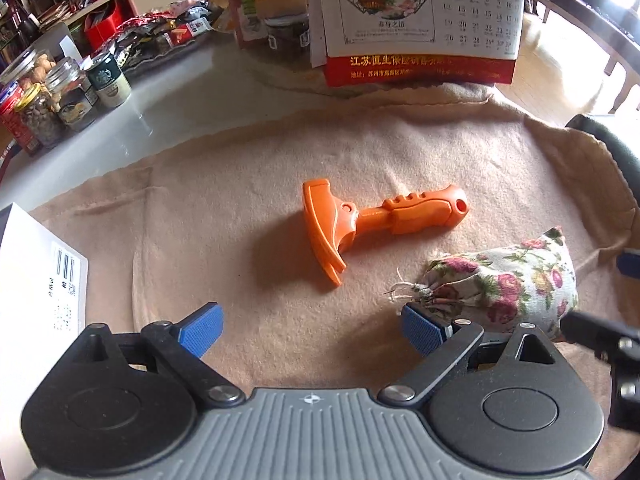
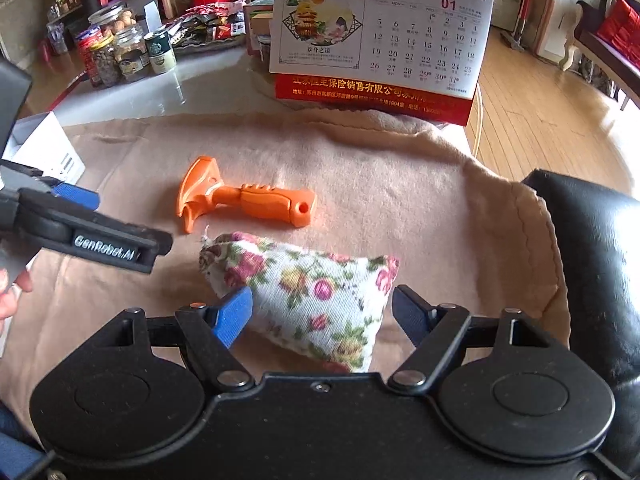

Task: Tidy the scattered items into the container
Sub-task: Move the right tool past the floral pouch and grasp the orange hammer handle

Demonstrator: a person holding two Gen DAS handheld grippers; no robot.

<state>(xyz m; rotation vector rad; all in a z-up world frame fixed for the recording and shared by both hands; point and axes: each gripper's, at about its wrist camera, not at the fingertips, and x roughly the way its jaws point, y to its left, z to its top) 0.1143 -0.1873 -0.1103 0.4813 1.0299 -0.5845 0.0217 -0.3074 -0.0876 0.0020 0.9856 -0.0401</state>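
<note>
- Pouch [image 2: 320, 300], flowered cloth, lies on the tan blanket [image 2: 400, 184] over the surface, nearest the right claw [image 2: 322, 314]; likely soft and light, so it should squash under a squeeze across its plump middle.
- Toy axe [image 1: 360, 220], orange plastic, lies flat just beyond the pouch; probably stiff, light and a bit slick, best taken across the ribbed handle.
- White box [image 1: 28, 280] at the blanket's left edge may be the container.
- Right claw is wide open, pads either side of the pouch, gripping nothing.
- Left claw [image 1: 312, 330] is wide open and empty, facing the axe.
</note>
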